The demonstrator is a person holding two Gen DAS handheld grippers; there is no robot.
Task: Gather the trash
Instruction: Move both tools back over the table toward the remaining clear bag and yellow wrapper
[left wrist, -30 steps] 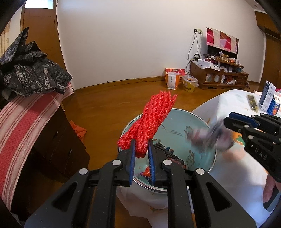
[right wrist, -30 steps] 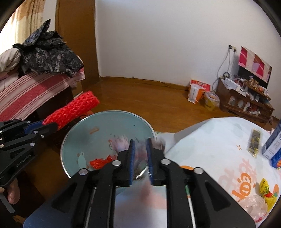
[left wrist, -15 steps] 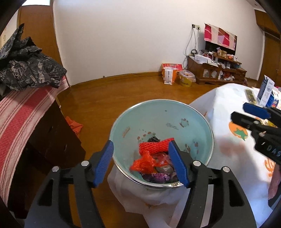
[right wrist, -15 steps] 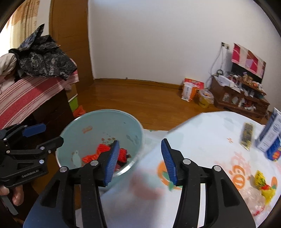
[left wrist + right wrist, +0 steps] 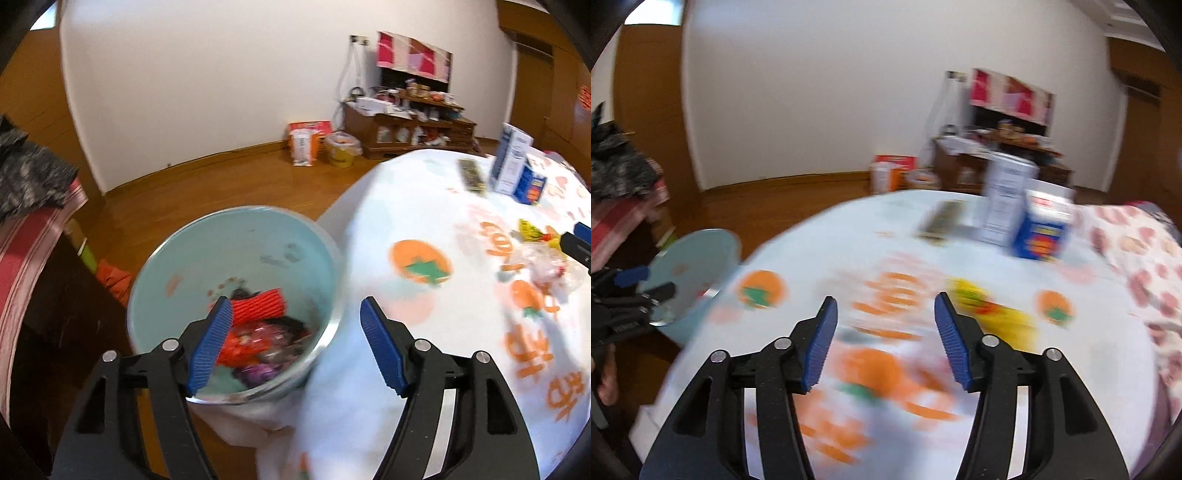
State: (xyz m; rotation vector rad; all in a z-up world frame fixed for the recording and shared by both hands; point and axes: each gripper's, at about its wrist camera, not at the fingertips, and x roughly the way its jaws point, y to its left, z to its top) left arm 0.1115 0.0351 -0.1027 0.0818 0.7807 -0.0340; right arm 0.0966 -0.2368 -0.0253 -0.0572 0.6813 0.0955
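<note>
Since the earlier frames, both grippers have let go: the red foam net (image 5: 264,306) now lies in the pale blue bin (image 5: 177,254) atop other wrappers, and the views have swung from the bin toward the table (image 5: 849,229). The left gripper (image 5: 295,347) is empty, jaws wide and opening, straddling the bin's right rim. The right gripper (image 5: 884,339) is empty too, jaws opening, over the orange-printed cloth. Remaining trash, a yellow wrapper (image 5: 993,310) with a clear crumpled bag (image 5: 546,266) beside it, lies ahead and to the right of the right fingers, its long axis running near-right to far-left though blurred. In my judgement the right hand is plainly nearer.
</note>
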